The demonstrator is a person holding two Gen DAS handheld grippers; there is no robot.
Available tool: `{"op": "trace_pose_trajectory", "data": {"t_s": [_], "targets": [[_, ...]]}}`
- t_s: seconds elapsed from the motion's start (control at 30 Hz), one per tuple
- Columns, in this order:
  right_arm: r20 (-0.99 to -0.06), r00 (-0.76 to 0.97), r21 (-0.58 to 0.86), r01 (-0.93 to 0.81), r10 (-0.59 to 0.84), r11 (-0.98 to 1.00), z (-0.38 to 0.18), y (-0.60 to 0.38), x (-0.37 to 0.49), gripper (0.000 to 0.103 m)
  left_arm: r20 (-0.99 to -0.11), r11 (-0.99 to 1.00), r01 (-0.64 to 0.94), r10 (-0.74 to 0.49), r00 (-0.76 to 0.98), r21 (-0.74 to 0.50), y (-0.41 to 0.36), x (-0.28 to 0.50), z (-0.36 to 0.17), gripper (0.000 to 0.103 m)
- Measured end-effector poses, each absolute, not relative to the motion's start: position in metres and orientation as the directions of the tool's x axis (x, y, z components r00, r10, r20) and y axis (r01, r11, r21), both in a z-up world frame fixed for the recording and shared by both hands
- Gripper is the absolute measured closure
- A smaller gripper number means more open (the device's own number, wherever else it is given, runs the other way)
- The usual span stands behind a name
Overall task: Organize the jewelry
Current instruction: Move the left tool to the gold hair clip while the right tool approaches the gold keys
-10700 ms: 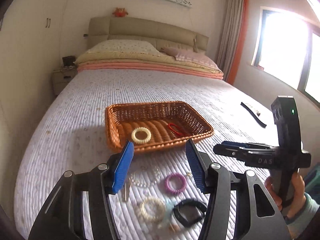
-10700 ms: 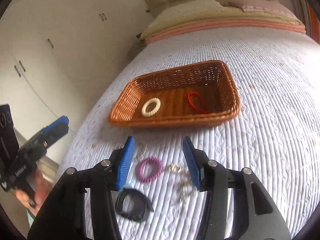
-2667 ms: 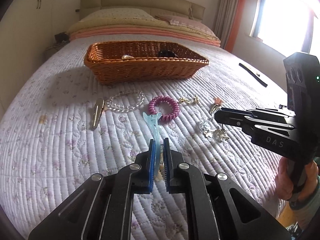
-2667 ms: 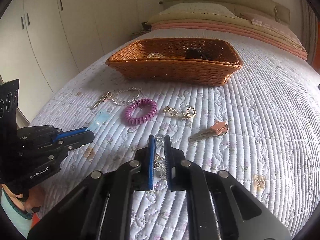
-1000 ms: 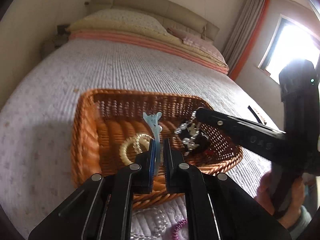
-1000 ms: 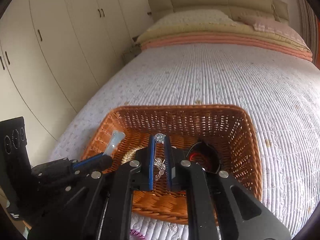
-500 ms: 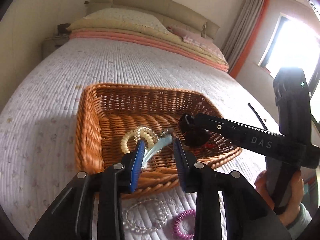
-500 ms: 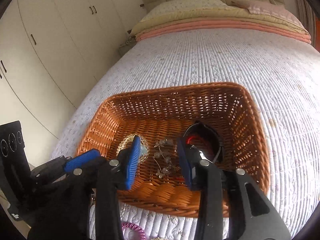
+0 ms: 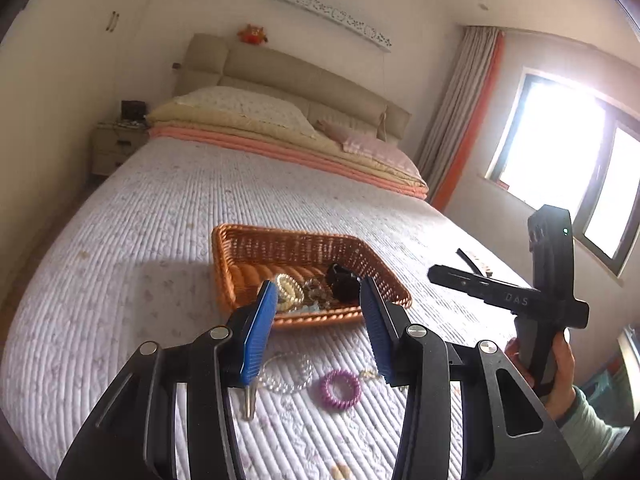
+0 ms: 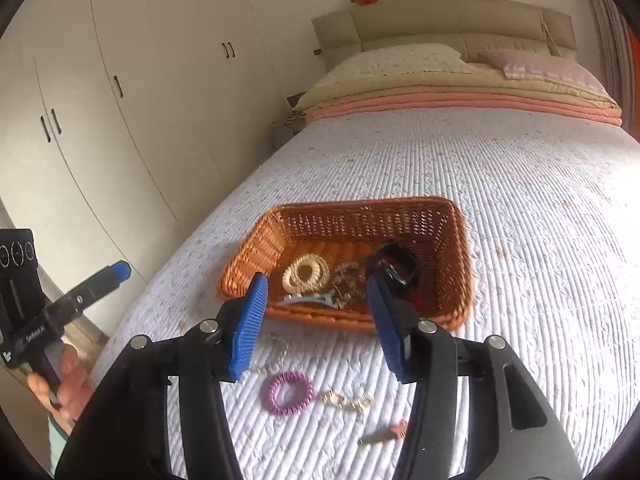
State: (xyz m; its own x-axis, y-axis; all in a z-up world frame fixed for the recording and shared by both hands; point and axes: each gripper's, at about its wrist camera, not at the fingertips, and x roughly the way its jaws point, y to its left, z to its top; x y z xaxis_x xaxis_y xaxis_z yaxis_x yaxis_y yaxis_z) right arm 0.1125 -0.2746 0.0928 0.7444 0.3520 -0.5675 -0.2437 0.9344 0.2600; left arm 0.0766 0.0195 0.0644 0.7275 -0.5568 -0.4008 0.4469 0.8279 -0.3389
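Left wrist view: the left gripper stands spread, holding nothing, above the quilted white bedspread; the rectangular orange wicker basket lies mid-bed. Right wrist view: the right gripper is likewise spread; the purple coiled hair tie lies outside the basket's near edge.

— What's different from a few seconds back?

— The light blue hair clip and the crystal piece have left the quilt and lie in the wicker basket, near its front wall.

— And the grippers?

— The left gripper and right gripper were clamped; both now gape empty, seemingly pulled back from the basket.
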Motion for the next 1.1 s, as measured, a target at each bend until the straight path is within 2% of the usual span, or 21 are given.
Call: {"op": "trace_pose_trajectory", "data": {"t_s": [0.4, 0.57, 0.67, 0.9, 1.1], "targets": [[-0.677, 0.655, 0.294, -0.178, 0.336, 0.939, 0.014, -0.285, 0.075, 0.054, -0.590, 0.904, 0.326, -0.428, 0.685, -0.278, 0.027, 0.085, -0.014, 0.061], [-0.705, 0.629, 0.318, -0.132, 0.327, 0.939, -0.016, -0.281, 0.083, 0.055, -0.629, 0.912, 0.299, -0.411, 0.660, -0.282, 0.027, 0.095, -0.036, 0.061], [-0.712, 0.630, 0.323, -0.100, 0.311, 0.941, -0.024, -0.281, 0.092, 0.065, -0.634, 0.914, 0.293, -0.405, 0.659, -0.279, 0.027, 0.096, -0.041, 0.061], [-0.752, 0.626, 0.245, -0.024, 0.206, 0.969, -0.035, -0.271, 0.110, 0.066, -0.638, 0.916, 0.299, -0.401, 0.657, -0.267, 0.020, 0.103, -0.041, 0.061], [-0.766, 0.630, 0.168, 0.006, 0.127, 0.986, -0.040, -0.263, 0.115, 0.081, -0.653, 0.915, 0.300, -0.403, 0.642, -0.271, 0.019, 0.104, -0.047, 0.061]]}}
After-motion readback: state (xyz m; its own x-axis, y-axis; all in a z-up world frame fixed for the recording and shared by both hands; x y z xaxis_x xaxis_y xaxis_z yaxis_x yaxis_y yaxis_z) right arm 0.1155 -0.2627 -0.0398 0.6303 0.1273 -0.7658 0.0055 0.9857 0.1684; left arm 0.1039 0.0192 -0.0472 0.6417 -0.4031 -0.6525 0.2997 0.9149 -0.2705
